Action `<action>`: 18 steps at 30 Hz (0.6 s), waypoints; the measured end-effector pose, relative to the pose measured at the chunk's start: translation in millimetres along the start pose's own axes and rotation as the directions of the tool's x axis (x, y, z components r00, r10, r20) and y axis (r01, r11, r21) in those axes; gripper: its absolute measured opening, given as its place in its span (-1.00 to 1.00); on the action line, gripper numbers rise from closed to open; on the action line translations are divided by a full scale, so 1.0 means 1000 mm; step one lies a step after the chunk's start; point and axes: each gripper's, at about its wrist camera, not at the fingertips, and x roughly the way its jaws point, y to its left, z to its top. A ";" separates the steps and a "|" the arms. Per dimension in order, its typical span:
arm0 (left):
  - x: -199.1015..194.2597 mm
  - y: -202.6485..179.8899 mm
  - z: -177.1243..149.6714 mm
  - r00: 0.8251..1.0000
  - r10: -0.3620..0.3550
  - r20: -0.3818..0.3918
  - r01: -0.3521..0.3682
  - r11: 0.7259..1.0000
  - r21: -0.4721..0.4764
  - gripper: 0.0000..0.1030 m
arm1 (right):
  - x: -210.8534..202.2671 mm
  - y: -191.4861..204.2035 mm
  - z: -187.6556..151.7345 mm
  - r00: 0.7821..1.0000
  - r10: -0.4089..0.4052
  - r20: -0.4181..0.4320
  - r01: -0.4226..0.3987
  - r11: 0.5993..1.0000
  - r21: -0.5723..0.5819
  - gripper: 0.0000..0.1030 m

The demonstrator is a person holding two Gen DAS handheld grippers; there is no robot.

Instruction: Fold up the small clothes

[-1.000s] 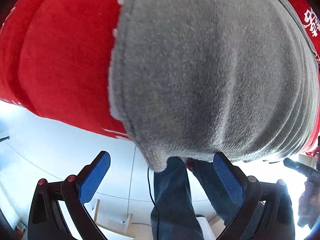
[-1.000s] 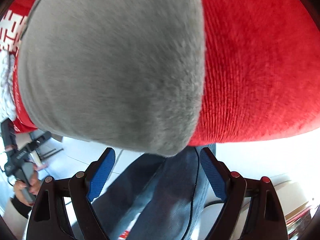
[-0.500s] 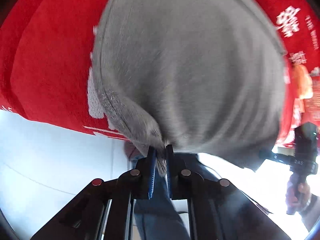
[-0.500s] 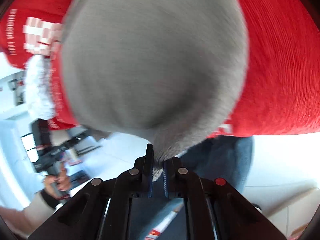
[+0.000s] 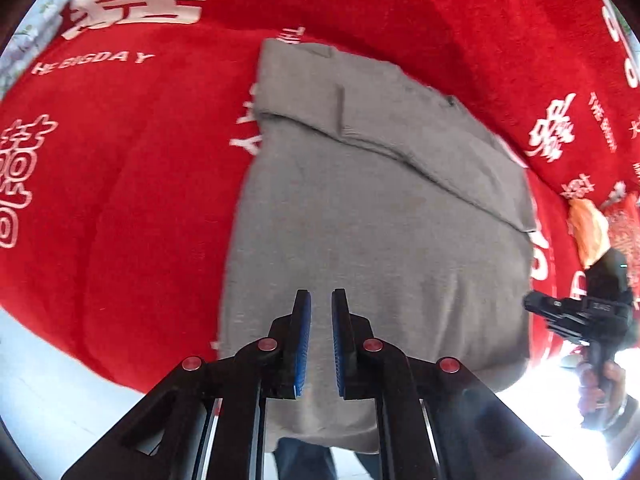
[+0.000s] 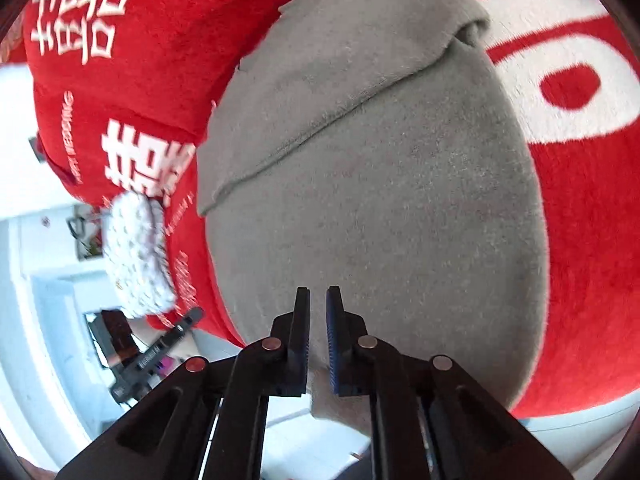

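A grey garment (image 5: pixel 376 216) lies on a red blanket (image 5: pixel 120 200) with white lettering, its far part folded over in a flap. Its near edge hangs toward the cameras. My left gripper (image 5: pixel 320 308) has its jaws nearly closed on the garment's near edge, the cloth passing between the blue pads. In the right wrist view the same grey garment (image 6: pixel 380 208) fills the middle. My right gripper (image 6: pixel 318 304) is likewise closed on the near edge, with grey cloth between its pads.
A white knitted item (image 6: pixel 136 252) lies on the red blanket (image 6: pixel 580 260) at the left. An orange cloth (image 5: pixel 588 228) sits at the right. The right-hand gripper (image 5: pixel 580 312) shows at the right edge of the left view. White floor lies below.
Both grippers went from wide open to closed on the garment's near edge, then lifted and drew back, so much more of the garment and blanket shows now.
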 end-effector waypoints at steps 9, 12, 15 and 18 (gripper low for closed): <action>0.016 0.020 -0.036 0.994 0.065 -0.090 -0.068 0.997 -0.038 -0.77 | 0.008 -0.029 -0.090 0.995 0.006 -0.098 0.018 0.970 0.241 0.48; 0.018 0.020 -0.041 0.990 0.098 -0.101 -0.101 0.994 -0.032 -0.77 | 0.032 -0.033 -0.093 0.995 0.037 -0.097 -0.007 0.957 0.291 0.48; 0.015 0.019 -0.044 0.991 0.090 -0.098 -0.094 0.995 -0.040 -0.77 | 0.052 -0.035 -0.089 0.997 -0.023 -0.078 0.045 0.956 0.291 0.46; 0.009 0.020 -0.045 0.991 0.106 -0.082 -0.108 0.994 -0.020 -0.77 | 0.062 -0.035 -0.087 0.998 0.001 -0.056 0.016 0.951 0.309 -0.60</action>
